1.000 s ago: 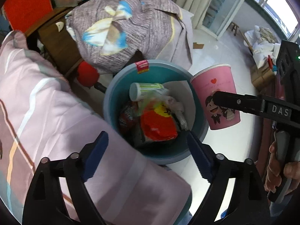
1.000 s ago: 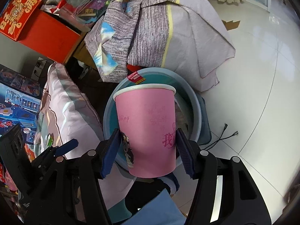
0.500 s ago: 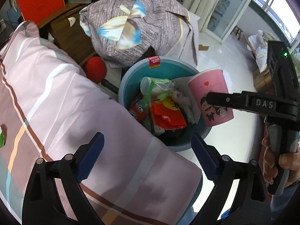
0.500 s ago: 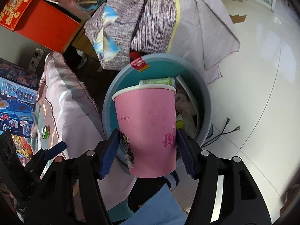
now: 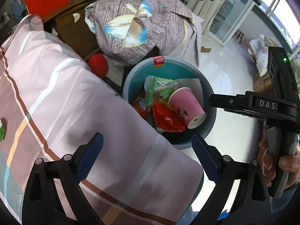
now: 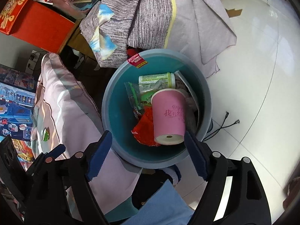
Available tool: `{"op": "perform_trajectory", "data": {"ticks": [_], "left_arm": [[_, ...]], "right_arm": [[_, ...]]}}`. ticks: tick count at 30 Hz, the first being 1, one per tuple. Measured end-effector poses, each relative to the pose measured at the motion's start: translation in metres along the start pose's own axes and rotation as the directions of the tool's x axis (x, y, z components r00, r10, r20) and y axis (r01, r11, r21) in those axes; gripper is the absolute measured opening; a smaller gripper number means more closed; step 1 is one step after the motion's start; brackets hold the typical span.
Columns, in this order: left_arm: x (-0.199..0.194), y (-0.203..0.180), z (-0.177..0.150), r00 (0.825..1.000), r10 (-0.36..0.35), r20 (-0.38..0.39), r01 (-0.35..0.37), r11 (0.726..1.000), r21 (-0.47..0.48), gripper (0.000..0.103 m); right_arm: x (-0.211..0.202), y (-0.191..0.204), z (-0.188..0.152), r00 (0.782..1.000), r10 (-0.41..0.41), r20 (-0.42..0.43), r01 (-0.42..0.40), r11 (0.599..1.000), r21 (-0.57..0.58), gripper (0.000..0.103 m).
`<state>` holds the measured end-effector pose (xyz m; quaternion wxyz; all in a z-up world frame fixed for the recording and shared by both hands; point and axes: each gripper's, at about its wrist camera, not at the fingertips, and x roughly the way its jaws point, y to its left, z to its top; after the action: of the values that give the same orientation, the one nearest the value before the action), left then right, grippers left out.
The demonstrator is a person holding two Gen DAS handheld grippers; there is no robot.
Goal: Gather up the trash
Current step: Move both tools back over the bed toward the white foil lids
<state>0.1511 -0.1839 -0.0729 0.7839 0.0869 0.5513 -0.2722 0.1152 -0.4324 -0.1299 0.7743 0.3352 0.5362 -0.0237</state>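
A pink paper cup lies on its side in the teal trash bin, on top of an orange wrapper, a green packet and a white bottle. Above the bin's near rim my right gripper has its jaws opening, with nothing held between them. The pads stand apart from the cup. Over the pink striped bedding my left gripper stands wide open and empty. In the left wrist view the right tool reaches in from the right.
A grey patterned cloth drapes over furniture behind the bin. A red box stands at the back left. A red ball lies between bed and bin. Cables trail on the white tiled floor to the right.
The right gripper opened and let go of the pink cup, which dropped into the bin and tipped onto its side. The left gripper drew back over the bedding.
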Motion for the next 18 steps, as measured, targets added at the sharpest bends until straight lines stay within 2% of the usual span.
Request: {"op": "perform_trajectory", "data": {"ticks": [6, 10, 18], "left_arm": [[-0.007, 0.005, -0.003, 1.0, -0.002, 0.011, 0.002, 1.0, -0.011, 0.096], [-0.017, 0.011, -0.006, 1.0, -0.001, 0.031, 0.002, 1.0, -0.024, 0.098], [-0.044, 0.039, -0.022, 0.997, 0.015, 0.077, -0.009, 0.997, -0.076, 0.099]], "right_arm": [[-0.004, 0.004, -0.004, 1.0, -0.016, -0.003, 0.016, 0.999, 0.028, 0.081], [-0.014, 0.018, -0.007, 0.999, -0.032, 0.023, 0.032, 0.999, -0.005, 0.081], [-0.016, 0.06, -0.017, 0.999, -0.04, 0.018, 0.042, 0.995, -0.086, 0.083]]}}
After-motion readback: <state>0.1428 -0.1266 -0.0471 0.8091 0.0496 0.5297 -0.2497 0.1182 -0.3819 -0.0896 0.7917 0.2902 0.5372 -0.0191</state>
